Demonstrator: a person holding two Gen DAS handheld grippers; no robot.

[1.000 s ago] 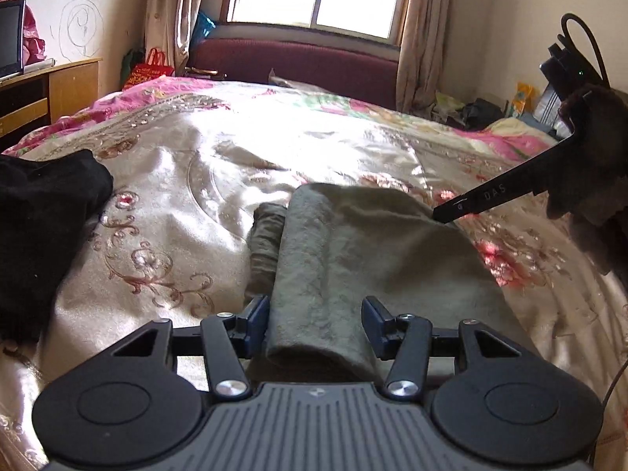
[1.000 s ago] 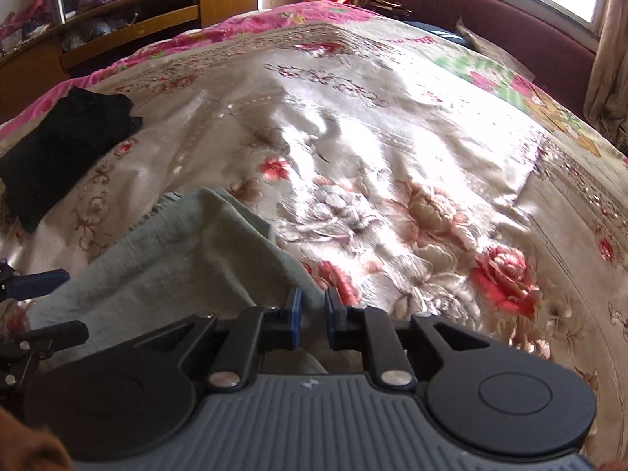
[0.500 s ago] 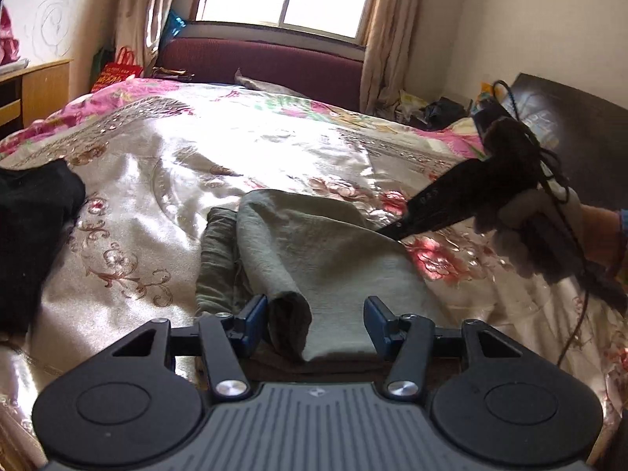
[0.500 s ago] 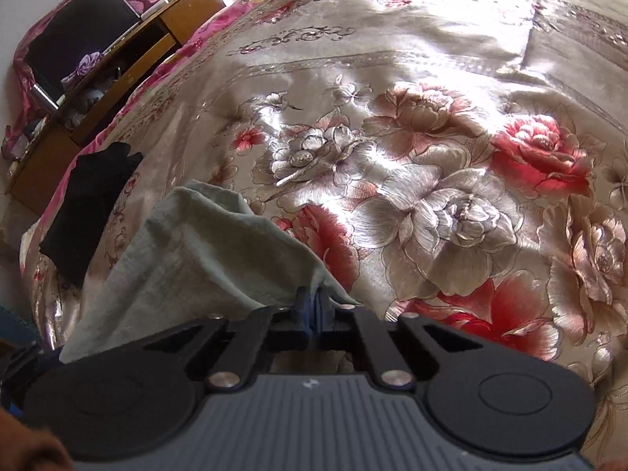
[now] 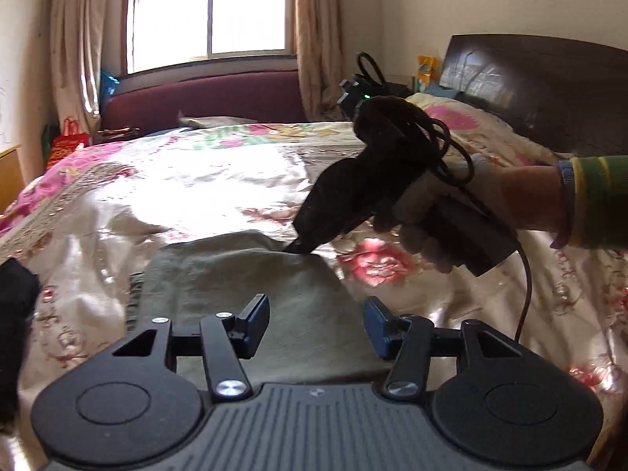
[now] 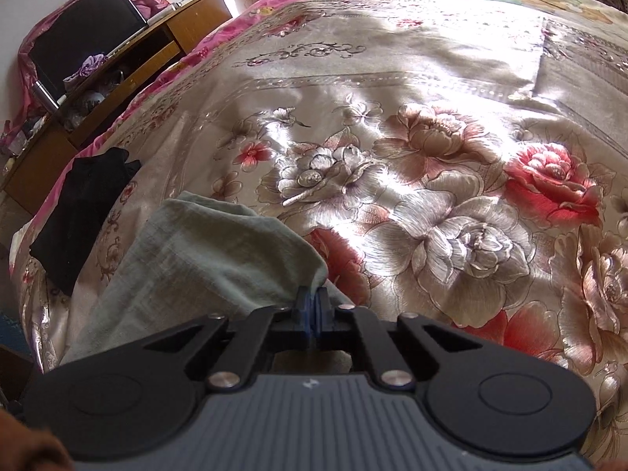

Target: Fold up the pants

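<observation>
Since a second ago, the right claw (image 6: pixel 313 306) has closed from a narrow gap to a full clench on the pants (image 6: pixel 204 259), and my left view has swung right so that the headboard (image 5: pixel 549 90) now shows.

From the left wrist camera I see the left claw (image 5: pixel 316 327) released, its blue pads (image 5: pixel 255 324) spread wide and low over the near part of the pants (image 5: pixel 243 294), with cloth showing between them; I cannot tell whether they touch it. The grey-green pants lie folded on the flowered bedspread (image 5: pixel 196 180), with a darker ribbed edge showing at their left side. At their far right corner the right claw (image 5: pixel 298 246) comes down at a slant, its tip on the cloth, held by a gloved right hand (image 5: pixel 424 212) with a black cable (image 5: pixel 526 286) hanging from it. A black garment (image 5: pixel 15 314) lies at the left edge. Behind the bed are a maroon sofa (image 5: pixel 204 98) and a bright window (image 5: pixel 212 8).

From the right wrist camera I see the pads pressed together, pinching a raised corner of the pants, which drape away to the lower left across the bedspread (image 6: pixel 431 157). The black garment (image 6: pixel 82 212) lies well apart to the left, near the bed's edge, and a wooden cabinet (image 6: pixel 129 62) stands beyond it.
</observation>
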